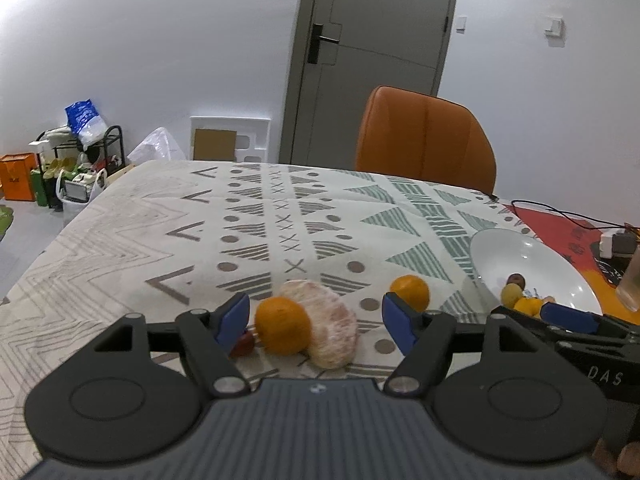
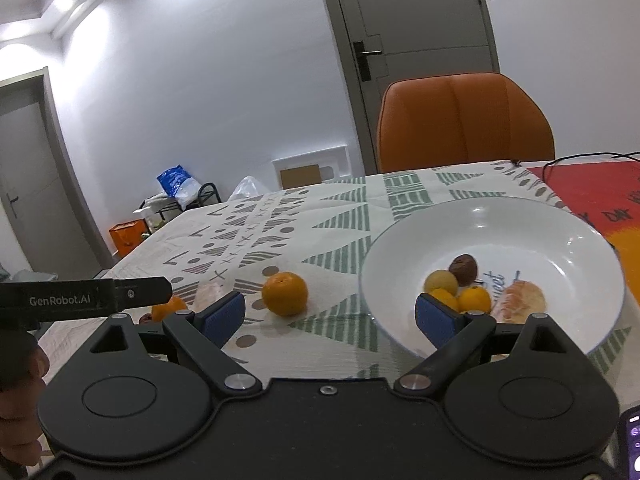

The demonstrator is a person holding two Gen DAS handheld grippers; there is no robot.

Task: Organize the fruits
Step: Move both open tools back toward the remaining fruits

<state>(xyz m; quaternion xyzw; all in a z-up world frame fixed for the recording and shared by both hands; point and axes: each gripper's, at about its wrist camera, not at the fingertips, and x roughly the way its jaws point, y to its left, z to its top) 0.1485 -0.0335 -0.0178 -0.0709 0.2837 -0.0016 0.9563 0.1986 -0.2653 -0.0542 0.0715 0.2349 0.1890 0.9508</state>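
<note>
- Your left gripper (image 1: 314,320) stands spread around the near orange (image 1: 283,325), not yet pinching.
- Your right gripper (image 2: 330,314) gapes empty.
- Next: squeeze, then carry to the bowl (image 2: 560,220).

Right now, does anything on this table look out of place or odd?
Only fruit outside the white bowl: two oranges, a peeled citrus piece and a small red fruit on the tablecloth. Nothing spilled or damaged.

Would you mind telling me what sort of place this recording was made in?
Most likely a room in a home, perhaps a dining area: a table under a patterned tablecloth, an orange chair drawn up to it, and a shoe rack by the wall near an interior door.
</note>
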